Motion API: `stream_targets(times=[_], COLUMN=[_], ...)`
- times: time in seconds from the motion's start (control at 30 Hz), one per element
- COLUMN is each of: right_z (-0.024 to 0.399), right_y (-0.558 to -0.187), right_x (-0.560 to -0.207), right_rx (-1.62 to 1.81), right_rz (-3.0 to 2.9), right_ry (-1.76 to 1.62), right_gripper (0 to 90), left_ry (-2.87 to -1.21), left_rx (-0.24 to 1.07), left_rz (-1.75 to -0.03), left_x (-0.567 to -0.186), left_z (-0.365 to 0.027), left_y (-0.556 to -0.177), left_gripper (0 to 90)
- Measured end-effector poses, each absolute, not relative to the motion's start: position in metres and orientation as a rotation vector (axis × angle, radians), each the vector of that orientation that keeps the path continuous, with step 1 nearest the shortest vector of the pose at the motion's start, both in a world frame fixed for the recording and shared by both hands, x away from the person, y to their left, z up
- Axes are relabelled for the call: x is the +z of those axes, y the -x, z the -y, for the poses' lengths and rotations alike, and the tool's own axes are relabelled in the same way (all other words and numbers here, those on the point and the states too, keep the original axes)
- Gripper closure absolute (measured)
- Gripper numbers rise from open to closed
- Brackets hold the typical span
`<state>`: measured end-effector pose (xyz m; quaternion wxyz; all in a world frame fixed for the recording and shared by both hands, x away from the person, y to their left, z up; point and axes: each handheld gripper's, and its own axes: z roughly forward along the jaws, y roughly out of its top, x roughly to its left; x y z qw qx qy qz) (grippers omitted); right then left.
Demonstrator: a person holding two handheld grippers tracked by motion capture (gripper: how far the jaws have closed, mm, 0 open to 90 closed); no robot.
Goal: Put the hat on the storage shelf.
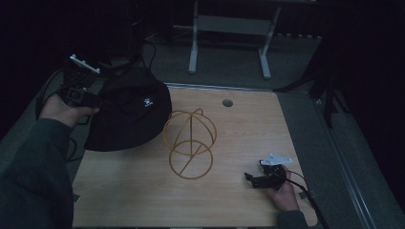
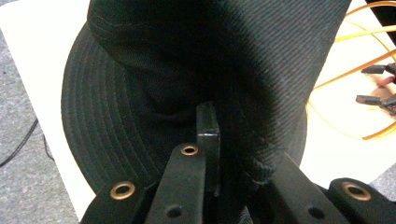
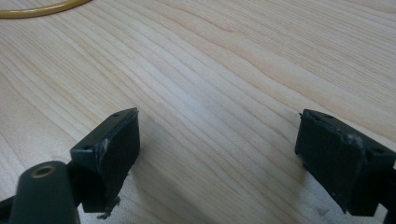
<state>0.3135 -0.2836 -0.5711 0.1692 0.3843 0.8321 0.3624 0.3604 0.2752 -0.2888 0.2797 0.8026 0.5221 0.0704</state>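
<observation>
Left gripper [image 2: 219,154] jaws clamped on black bucket hat [image 1: 131,107] brim; right gripper [image 3: 219,154] jaws wide apart over wooden table [image 1: 239,124], near yellow wire stand [image 1: 190,143].

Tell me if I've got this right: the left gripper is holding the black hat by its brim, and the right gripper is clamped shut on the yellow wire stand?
Not quite. The left gripper does hold the black hat by its brim, but the right gripper is open and empty. The right gripper view shows its jaws wide apart over the bare wooden table, and the high view shows it apart from the yellow wire stand.
</observation>
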Motion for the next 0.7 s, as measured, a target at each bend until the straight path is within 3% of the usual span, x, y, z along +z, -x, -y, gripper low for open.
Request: stream_targets(times=[0.7], right_z=[0.284], right_y=[-0.313], right_x=[-0.571], right_rx=[1.032], right_rz=[-2.365], right_ry=[-1.093], right_gripper=[13.8], left_ry=[-2.141], left_rx=[0.227], left_rz=[-1.399], left_x=[-0.269], left_z=[-0.279], left_y=[-0.357], left_gripper=[88.0])
